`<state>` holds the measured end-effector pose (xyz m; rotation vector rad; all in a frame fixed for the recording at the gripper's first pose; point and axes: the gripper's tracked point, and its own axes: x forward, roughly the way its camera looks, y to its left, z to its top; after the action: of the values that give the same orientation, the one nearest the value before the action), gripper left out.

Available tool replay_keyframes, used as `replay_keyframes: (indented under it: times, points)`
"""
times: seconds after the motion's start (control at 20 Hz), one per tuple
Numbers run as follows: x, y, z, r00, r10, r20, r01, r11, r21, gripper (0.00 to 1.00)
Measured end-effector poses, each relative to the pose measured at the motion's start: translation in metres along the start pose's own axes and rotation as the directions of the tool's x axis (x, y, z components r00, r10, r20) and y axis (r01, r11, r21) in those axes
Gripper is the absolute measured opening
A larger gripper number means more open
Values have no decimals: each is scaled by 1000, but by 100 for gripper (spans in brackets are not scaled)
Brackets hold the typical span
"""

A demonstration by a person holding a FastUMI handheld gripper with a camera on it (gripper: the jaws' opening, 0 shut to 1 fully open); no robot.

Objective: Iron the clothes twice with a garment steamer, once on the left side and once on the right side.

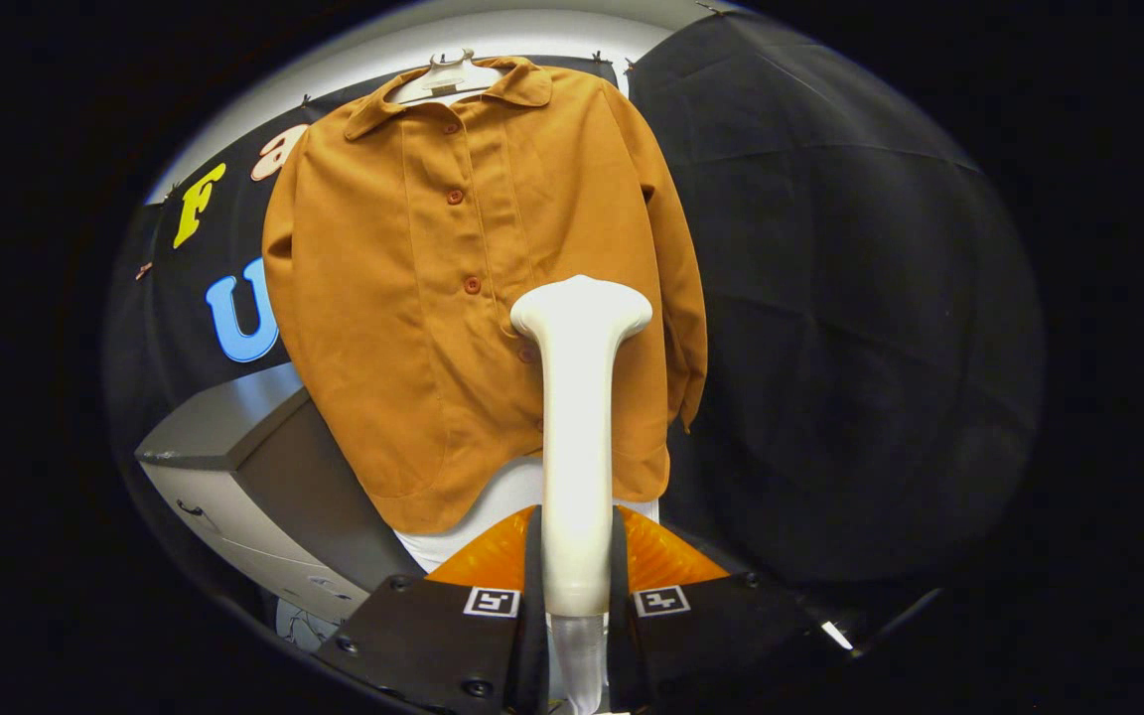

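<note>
Gripper view showed the gripper [577,596] clamped on the garment steamer [577,417], both fingers [530,586] pressing its smooth white handle from either side, probably so the head stayed upright and steady for a stroke. Its flared, rounded head stood just ahead of the fingers, over the lower button line of the shirt [453,298]. That rust-orange shirt, of soft matte cloth, hung buttoned on a pale hanger [448,79] against the booth wall, presumably so its front fell flat. A grey cabinet [234,447] sat beside its hem.
</note>
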<state>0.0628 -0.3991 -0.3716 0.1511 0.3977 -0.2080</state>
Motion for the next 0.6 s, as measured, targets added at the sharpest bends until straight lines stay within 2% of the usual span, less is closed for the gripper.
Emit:
replay_keyframes:
  times: [0.35, 0.6]
  points:
    - [-20, -7, -32, 997, -35, -66, 37, 999, 21, 27]
    - [-43, 4, -25, 998, -38, -51, 39, 999, 12, 27]
